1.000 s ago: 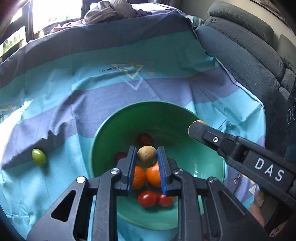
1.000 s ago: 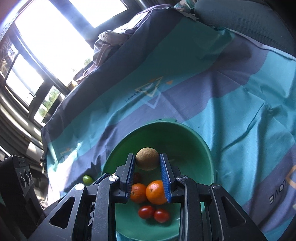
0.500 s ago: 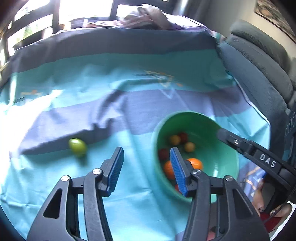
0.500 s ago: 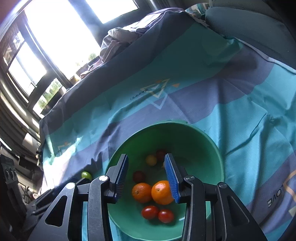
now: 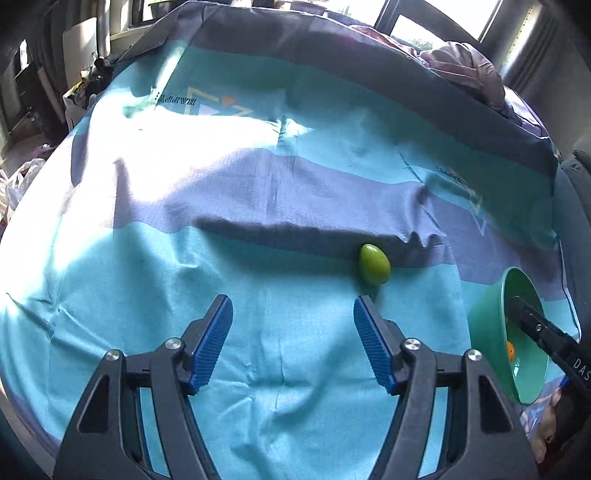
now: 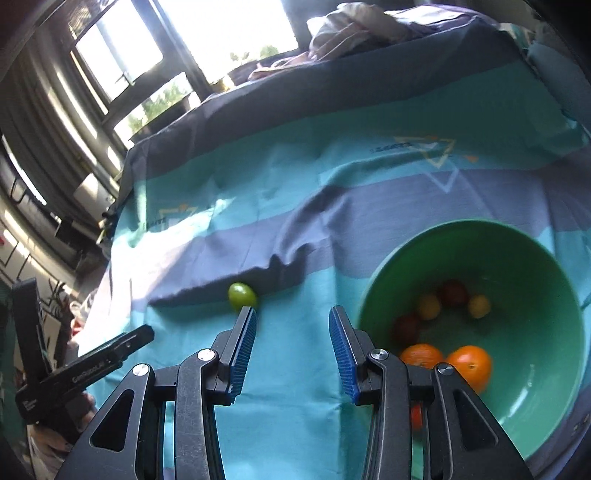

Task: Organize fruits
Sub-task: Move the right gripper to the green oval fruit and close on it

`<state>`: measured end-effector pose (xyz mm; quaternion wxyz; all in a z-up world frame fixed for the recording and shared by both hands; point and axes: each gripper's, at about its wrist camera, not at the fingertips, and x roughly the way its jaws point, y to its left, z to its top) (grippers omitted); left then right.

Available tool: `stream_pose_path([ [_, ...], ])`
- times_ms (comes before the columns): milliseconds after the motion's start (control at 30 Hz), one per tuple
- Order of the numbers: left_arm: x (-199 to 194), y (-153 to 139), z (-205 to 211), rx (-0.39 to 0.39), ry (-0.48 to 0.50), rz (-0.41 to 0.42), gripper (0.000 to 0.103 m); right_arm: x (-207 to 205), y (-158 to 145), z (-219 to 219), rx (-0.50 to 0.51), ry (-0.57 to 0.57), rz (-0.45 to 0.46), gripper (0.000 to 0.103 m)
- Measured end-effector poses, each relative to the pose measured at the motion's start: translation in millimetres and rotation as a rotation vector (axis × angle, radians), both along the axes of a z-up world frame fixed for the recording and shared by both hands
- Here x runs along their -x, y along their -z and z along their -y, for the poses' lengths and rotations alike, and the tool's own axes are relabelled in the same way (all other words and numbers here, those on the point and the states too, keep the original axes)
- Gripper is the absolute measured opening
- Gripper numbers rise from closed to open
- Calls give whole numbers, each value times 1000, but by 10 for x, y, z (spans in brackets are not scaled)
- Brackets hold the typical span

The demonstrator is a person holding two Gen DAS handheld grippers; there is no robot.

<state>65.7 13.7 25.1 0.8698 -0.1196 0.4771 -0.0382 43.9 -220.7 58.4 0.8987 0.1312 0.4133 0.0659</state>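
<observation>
Moved since earlier: both grippers have let go of the brown fruits they pinched over the bowl and have swung away across the cloth toward the green fruit; the bowl now sits at the right edge of the left wrist view.
Left gripper: jaws opening and already wide, nothing between them, over bare turquoise cloth.
Right gripper: jaws parted to a middling width, nothing between them, over the cloth just left of the bowl.
Green fruit: one, oval, lying on the cloth at the edge of a dark shadow band, well apart from the bowl; just beyond the tip of the left gripper's right-hand finger, and just beyond the tip of the right gripper's left-hand finger in the right wrist view.
Green bowl: one, on the cloth, holding the other fruits.
Oranges: two, side by side at the near side of the bowl.
Small yellow-brown fruits: two, toward the far side of the bowl.
Dark red fruits: two, one between the yellow-brown pair, one nearer the oranges.
Red fruit: at least one, mostly hidden behind the right gripper's frame; count cannot be told.
Striped cloth: one, turquoise and purple-grey, covering the whole surface.
Crumpled laundry: one heap at the far edge by the window.
</observation>
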Motion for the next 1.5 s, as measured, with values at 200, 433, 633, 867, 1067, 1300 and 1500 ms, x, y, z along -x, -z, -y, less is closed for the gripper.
stream_pose_path([
  [200,-119,158,-54,-11,17,-60,68,-549,263,-533,83,-78,-132,41],
  [433,-179,193,-279,21,-54,-83,69,-960,531,-838,152,-109,-200,42],
  [633,-187,187,-322,21,-72,-82,68,-1083,741,-1083,230,-145,-216,40],
  [867,-174,164,-279,13,-56,-64,68,-842,628,-997,162,-173,-203,36],
  [1067,-171,198,-216,-6,-37,-73,68,-302,571,-852,-3,-234,-259,22],
  [1300,-129,193,-172,10,-8,-48,66,-245,708,-786,-18,-185,-276,22],
  [1500,-116,276,-95,96,50,-100,54,-280,536,-640,-107,-155,-206,25],
])
